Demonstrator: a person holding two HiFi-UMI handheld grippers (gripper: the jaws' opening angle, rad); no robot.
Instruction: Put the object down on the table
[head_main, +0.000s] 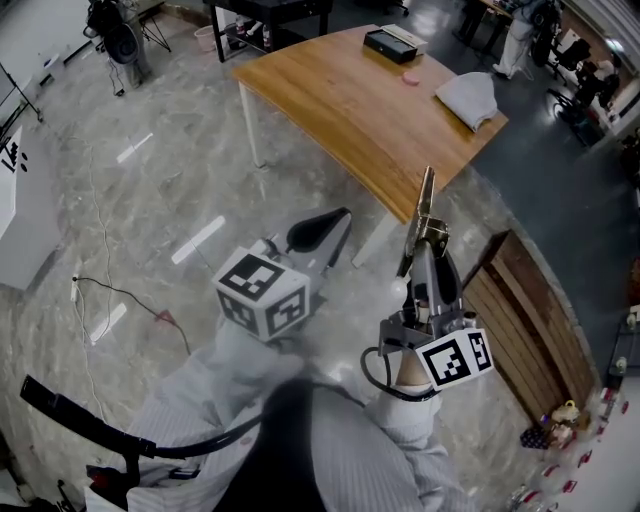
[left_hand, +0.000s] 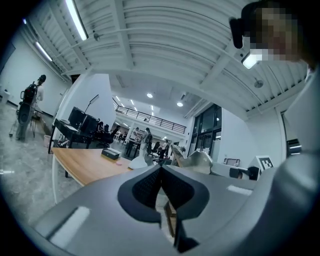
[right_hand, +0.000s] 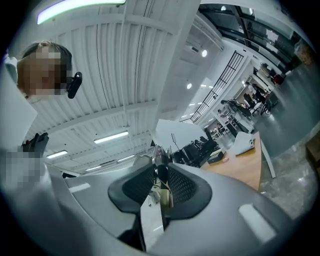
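My right gripper (head_main: 424, 243) (right_hand: 161, 176) points upward and is shut on a slim metal tool (head_main: 427, 197) (right_hand: 159, 161). The tool's narrow end sticks up past the fingertips, over the floor just in front of the wooden table (head_main: 340, 105) (right_hand: 246, 167). My left gripper (head_main: 334, 224) (left_hand: 160, 176) is held beside it to the left, its black pads (left_hand: 145, 186) pressed together with nothing between them. The table (left_hand: 82, 164) lies ahead of both grippers, apart from them.
On the table's far end sit a black box (head_main: 386, 42), a small pink item (head_main: 409, 77) and a folded grey cloth (head_main: 470, 98). A slatted wooden panel (head_main: 522, 312) lies on the floor at the right. A cable (head_main: 128, 298) runs across the marble floor at the left.
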